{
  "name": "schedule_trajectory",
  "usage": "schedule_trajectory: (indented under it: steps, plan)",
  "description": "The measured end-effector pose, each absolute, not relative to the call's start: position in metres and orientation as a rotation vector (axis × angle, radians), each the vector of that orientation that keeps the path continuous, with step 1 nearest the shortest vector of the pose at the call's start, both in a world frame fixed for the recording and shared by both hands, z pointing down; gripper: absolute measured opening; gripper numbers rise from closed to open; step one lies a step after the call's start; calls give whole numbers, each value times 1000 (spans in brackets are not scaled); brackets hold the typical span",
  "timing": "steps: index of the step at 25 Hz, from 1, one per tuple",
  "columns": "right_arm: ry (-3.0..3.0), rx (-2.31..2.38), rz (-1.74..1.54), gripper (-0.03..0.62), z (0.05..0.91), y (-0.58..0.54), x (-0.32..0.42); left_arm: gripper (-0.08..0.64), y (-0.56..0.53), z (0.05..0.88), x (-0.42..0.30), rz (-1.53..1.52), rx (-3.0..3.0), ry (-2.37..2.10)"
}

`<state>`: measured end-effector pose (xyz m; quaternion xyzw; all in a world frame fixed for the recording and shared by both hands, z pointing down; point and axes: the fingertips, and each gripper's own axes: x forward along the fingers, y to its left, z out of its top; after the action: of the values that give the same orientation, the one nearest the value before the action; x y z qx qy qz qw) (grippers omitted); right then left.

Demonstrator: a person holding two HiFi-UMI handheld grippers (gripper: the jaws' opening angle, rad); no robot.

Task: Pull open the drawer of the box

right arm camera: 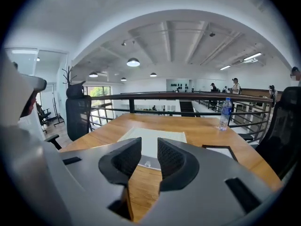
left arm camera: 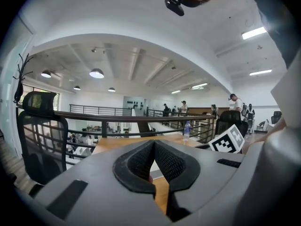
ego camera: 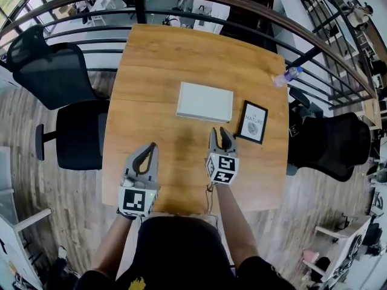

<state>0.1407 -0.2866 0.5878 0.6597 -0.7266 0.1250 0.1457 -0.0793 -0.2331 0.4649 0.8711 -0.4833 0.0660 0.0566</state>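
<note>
A flat white box (ego camera: 204, 101) lies at the middle of the table (ego camera: 181, 53), a small knob (right arm camera: 147, 164) on its near side. Just short of that side, the right hand-held gripper (ego camera: 219, 130) has its jaws parted and empty — the left hand-held gripper (ego camera: 152, 145), farther back from the box, is clenched on nothing.

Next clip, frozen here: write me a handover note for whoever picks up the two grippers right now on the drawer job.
Left gripper: shut, empty, above the table's near-left part.
Right gripper: open, empty, lined up on the small knob on the white box's near face, not yet on it.
Box lies mid-table, drawer seemingly fully in.
Done: approach only.
Left: close on the knob, pull the drawer toward you.
</note>
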Motion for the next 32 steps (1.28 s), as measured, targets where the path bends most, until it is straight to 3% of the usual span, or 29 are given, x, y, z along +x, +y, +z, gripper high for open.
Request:
schedule_trajectory:
  steps: [18, 32]
  plan:
    - [-1885, 1850, 619, 117, 724, -339, 131, 15, -252, 520, -81, 227, 2589, -1383]
    - [-1826, 1825, 670, 107, 746, -361, 126, 15, -232, 525, -60, 268, 2644, -1266]
